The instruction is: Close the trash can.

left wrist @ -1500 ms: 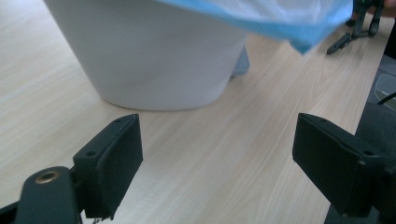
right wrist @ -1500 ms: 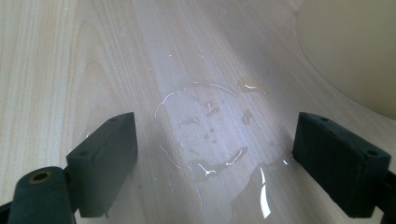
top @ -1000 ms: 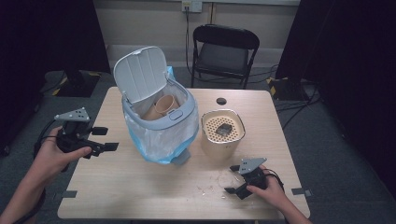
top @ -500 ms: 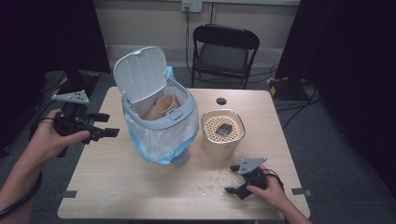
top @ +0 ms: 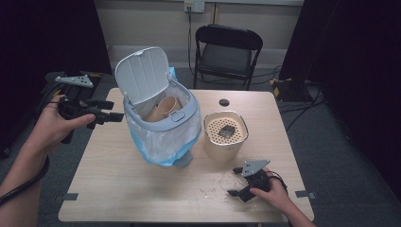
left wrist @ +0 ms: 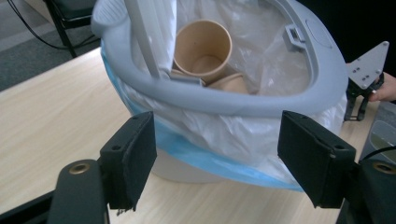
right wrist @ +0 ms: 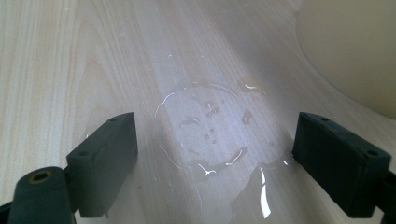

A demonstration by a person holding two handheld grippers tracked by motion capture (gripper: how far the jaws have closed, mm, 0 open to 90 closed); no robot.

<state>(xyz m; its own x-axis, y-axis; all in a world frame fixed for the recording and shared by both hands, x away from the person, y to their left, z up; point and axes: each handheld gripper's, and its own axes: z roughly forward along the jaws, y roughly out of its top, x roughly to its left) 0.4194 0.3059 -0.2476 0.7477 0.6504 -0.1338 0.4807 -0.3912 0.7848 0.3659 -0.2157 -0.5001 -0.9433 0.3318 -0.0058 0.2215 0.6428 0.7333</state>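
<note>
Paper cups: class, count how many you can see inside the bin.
2. One brown paper cup lies on its side, mouth toward the camera; a second cup sits just below it. Others may be hidden beneath in the bin.

No legible text, label, brand, number or sign in any view.
</note>
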